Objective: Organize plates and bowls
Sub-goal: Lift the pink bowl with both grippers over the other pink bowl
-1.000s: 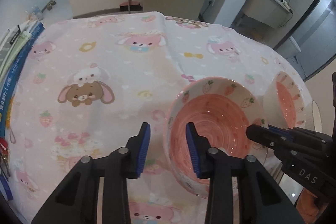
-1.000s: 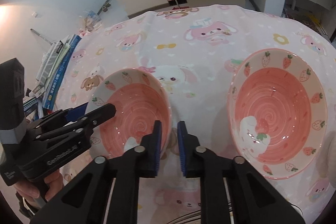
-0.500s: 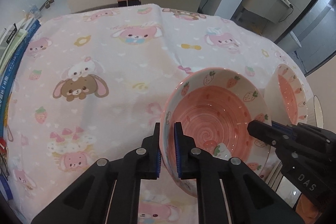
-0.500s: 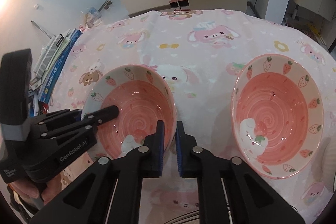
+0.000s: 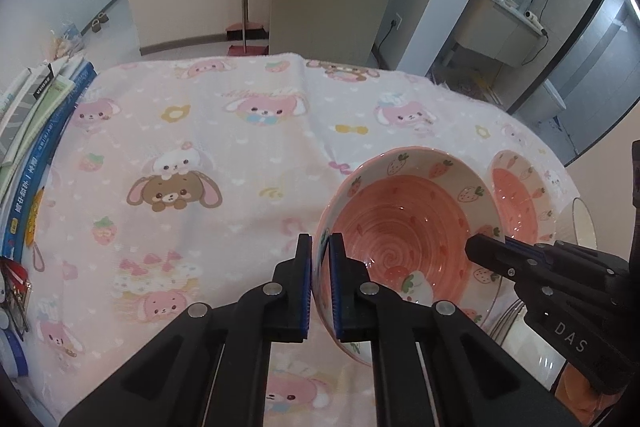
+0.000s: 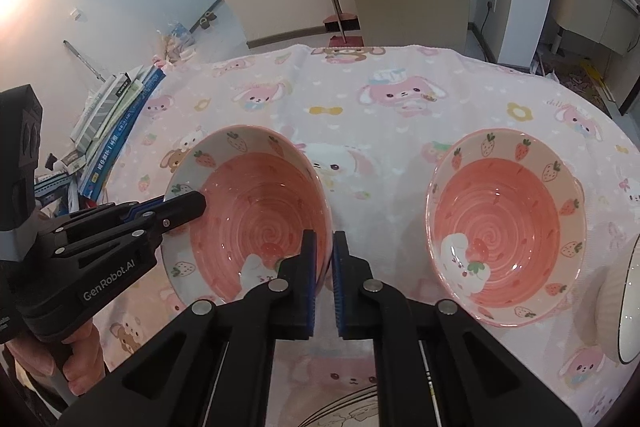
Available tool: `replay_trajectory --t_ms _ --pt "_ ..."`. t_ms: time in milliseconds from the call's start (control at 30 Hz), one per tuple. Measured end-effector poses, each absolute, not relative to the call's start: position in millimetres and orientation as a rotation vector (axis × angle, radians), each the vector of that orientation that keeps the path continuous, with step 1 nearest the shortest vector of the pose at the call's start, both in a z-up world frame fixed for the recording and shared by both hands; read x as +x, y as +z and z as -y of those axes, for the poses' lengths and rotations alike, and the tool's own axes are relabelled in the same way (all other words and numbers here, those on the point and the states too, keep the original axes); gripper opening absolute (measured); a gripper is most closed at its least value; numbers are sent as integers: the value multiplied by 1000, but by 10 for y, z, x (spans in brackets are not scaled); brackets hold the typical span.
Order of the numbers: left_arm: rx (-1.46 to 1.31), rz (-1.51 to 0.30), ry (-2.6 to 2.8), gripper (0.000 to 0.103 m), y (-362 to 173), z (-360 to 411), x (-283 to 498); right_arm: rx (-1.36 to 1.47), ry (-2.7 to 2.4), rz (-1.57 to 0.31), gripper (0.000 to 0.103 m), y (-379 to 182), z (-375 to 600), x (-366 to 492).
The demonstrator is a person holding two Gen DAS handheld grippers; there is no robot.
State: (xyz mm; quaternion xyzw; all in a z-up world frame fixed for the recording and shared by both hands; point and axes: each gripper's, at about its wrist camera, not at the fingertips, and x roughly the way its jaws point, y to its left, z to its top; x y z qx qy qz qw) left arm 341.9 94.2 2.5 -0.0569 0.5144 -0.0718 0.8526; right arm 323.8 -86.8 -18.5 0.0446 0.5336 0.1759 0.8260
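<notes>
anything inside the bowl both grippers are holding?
No loose contents. The held bowl shows only its glazed pink spiral with a painted bunny and strawberry. The right gripper and left gripper, each clamped on the rim, cover small patches of the inner wall.

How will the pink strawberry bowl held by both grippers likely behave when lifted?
The bowl looks like glazed ceramic: probably rigid, fairly heavy and breakable. Its glossy rim may slip between the pads. The left gripper and right gripper clamp opposite edges, which should limit tipping.
</notes>
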Motion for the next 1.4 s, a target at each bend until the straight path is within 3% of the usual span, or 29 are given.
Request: replay_trajectory --t_ms 300,633,967,1400 --pt "-115 -973 -146 9 459 -849 3180 123 416 -1049 7 201 1005 3075" --pt "-35 -914 -163 9 757 -239 3160 158 408 -1016 7 426 1423 3047" --pt "-3 -909 -224 9 781 457 3325 214 318 -956 7 519 2128 3086" --pt "-18 -951 -234 9 451 567 3480 184 266 -1032 7 248 2275 3308"
